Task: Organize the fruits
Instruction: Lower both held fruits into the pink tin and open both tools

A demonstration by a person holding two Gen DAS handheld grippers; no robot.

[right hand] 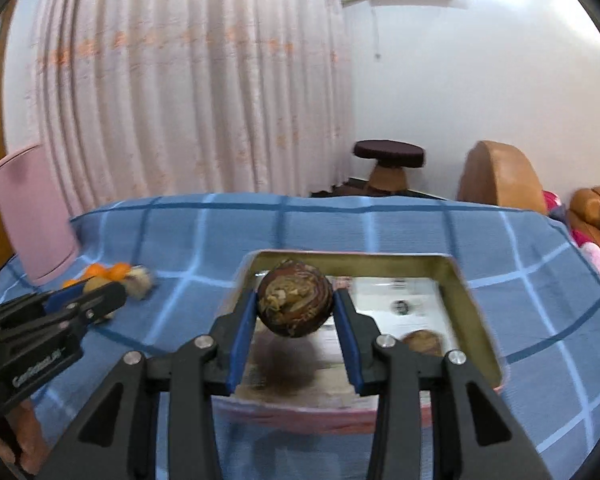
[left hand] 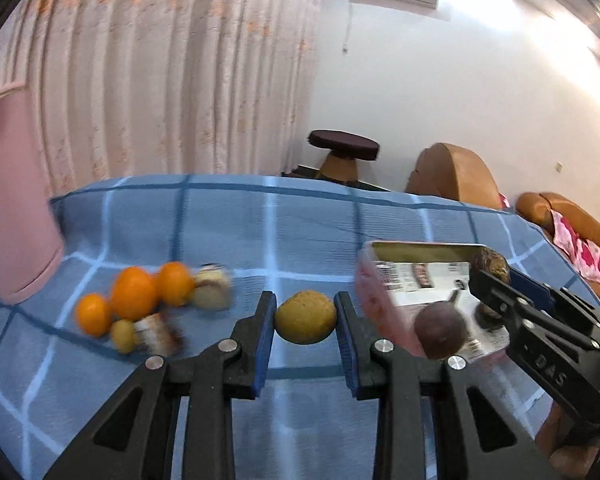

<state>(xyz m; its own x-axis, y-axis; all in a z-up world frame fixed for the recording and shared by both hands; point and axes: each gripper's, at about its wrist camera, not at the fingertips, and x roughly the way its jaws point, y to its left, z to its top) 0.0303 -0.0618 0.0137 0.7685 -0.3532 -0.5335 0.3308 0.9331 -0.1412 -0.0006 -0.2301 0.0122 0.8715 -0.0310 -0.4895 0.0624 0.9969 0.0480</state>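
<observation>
Left gripper [left hand: 305,320] clamped on yellow-brown fruit [left hand: 306,321]; right gripper [right hand: 296,310] clamped on mottled brown fruit [right hand: 295,299] above tin tray [right hand: 476,312]. Two fruits trayed; oranges [left hand: 134,298] remain.

blue checked cloth surface [right hand: 308,224]; on it: pink tin tray [right hand: 480,312], oranges [left hand: 134,292], pink bin [left hand: 16,208].

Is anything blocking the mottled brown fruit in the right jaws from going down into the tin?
Nothing visible. The mottled brown fruit hangs over the open tin, above bare lining; another brown fruit lies off to the right inside.
</observation>
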